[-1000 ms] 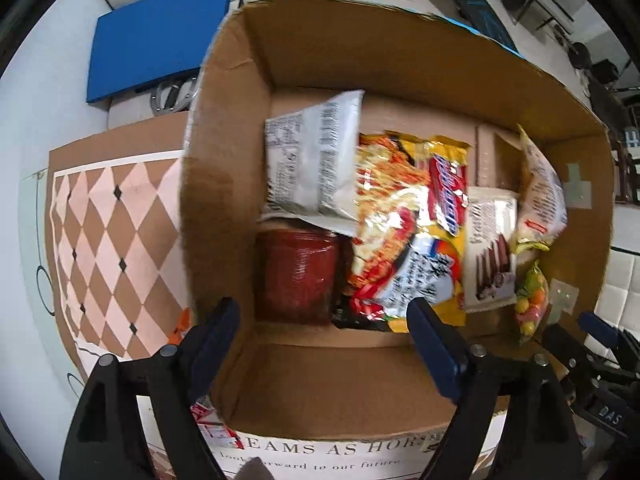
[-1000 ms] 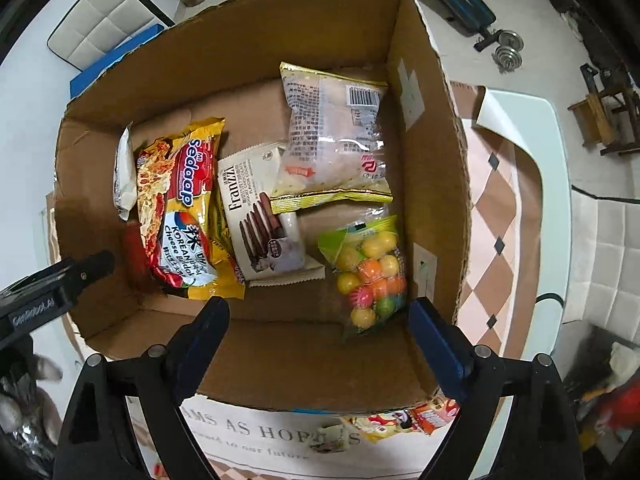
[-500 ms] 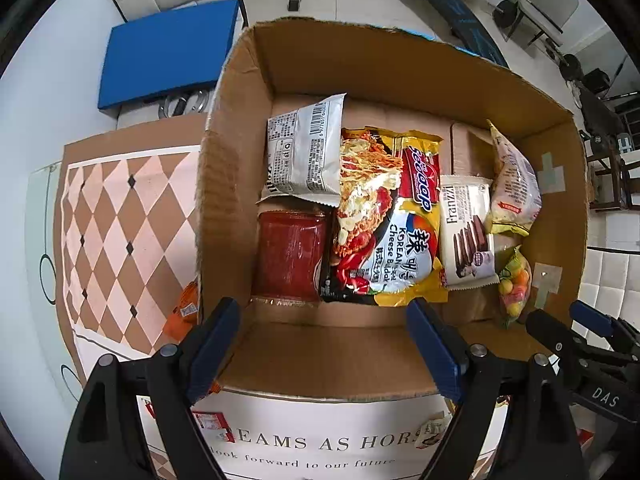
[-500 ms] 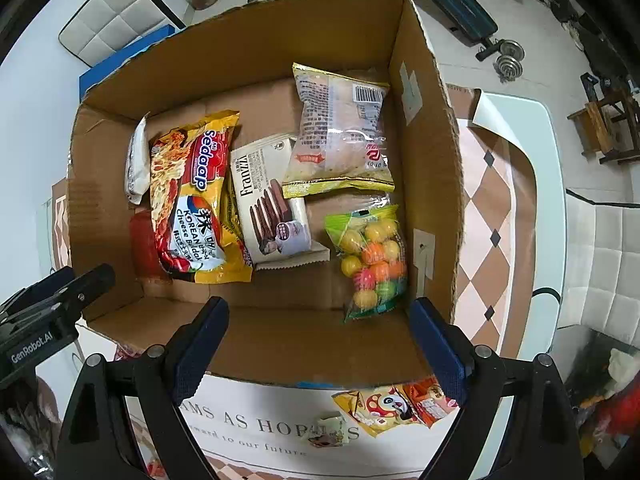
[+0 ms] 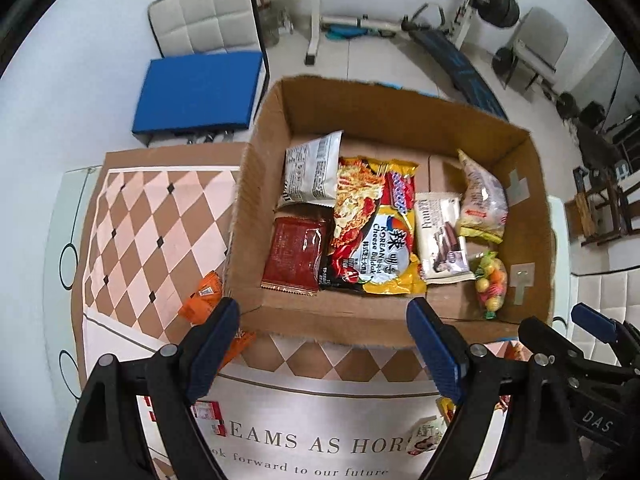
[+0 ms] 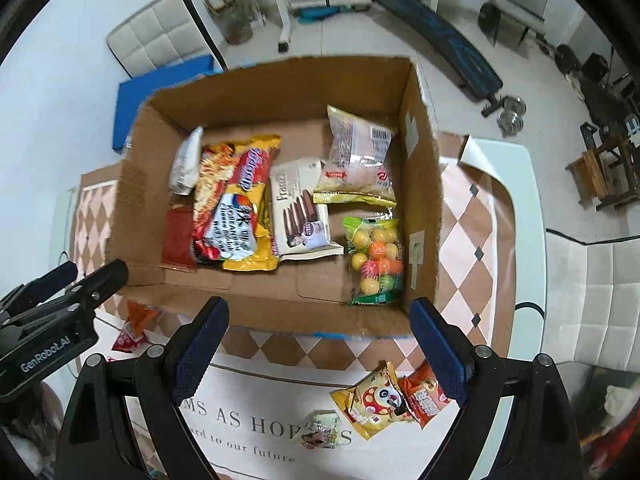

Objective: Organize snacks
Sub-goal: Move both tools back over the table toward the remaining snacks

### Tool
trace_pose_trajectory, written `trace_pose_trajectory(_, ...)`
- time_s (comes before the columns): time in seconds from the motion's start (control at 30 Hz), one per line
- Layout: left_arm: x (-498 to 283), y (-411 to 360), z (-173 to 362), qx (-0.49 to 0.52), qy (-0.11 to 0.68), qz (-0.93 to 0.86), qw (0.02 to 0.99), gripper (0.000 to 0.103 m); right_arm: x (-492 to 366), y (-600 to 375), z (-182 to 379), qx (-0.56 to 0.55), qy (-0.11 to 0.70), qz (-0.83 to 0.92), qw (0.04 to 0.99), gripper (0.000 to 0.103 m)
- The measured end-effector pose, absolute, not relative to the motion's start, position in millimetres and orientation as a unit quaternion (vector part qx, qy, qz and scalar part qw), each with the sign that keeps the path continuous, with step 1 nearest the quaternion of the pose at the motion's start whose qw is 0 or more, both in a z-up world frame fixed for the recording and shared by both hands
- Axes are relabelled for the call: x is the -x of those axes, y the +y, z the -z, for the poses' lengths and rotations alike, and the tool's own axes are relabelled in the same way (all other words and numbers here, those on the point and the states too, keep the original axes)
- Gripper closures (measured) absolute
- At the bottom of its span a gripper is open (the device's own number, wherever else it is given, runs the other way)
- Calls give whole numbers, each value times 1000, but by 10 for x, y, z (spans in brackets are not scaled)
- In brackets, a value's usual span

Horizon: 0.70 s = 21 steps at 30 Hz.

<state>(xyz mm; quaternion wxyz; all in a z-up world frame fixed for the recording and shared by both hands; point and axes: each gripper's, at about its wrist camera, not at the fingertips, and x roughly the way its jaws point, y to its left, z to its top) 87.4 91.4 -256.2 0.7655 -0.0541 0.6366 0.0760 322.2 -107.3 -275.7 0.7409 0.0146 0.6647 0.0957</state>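
- Both grippers have pulled back and up from the box (image 5: 536, 184) over the last second: it looks smaller in both views, and the cloth (image 5: 132, 216) in front of it and the gym gear behind have come into sight.
- The left gripper (image 5: 320, 344) hangs over the box's near wall, fingers spread wide with nothing between them.
- The right gripper (image 6: 318, 338) sits the same way over the near wall, spread wide and holding nothing.
- The packets inside the box lie as they did before.
- Left to right in the left view: red packet (image 5: 294, 258) with a white packet (image 5: 314, 170) behind it, yellow noodle pack (image 5: 374, 232), wafer pack (image 5: 438, 236), pale bag (image 5: 482, 200) leaning toward the right wall, candy bag (image 5: 490, 282) near the front right corner.
- The noodle pack overlaps the red packet's right edge, and the pale bag's lower end overlaps the wafer pack.
- Snacks newly in sight on the cloth, outside the box: an orange packet (image 5: 202, 294) by the front left corner, a yellow panda packet (image 6: 372, 400) touching an orange-red packet (image 6: 426, 396) in front of the box, and a small greenish packet (image 6: 324, 428) near them.
- A red and orange packet (image 6: 136, 326) lies by the box's front left corner in the right view.
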Motion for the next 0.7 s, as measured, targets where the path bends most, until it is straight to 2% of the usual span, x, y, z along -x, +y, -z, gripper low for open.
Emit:
trace_pose_trajectory(0.17,-501,897,2381,50,595,-79,798,18,-2902,-1169,2547,-37,644,-97,758,9)
trace_pose_trajectory(0.33,-2,996,2442,41,583,-92,806,18,-2484,-1229,2595,-56,650,-83,753,9)
trace_pose_trajectory(0.7,731,1509,3254,66,657,-129,740,18,-1786,-1336,3453,-112,716,-33,689,9)
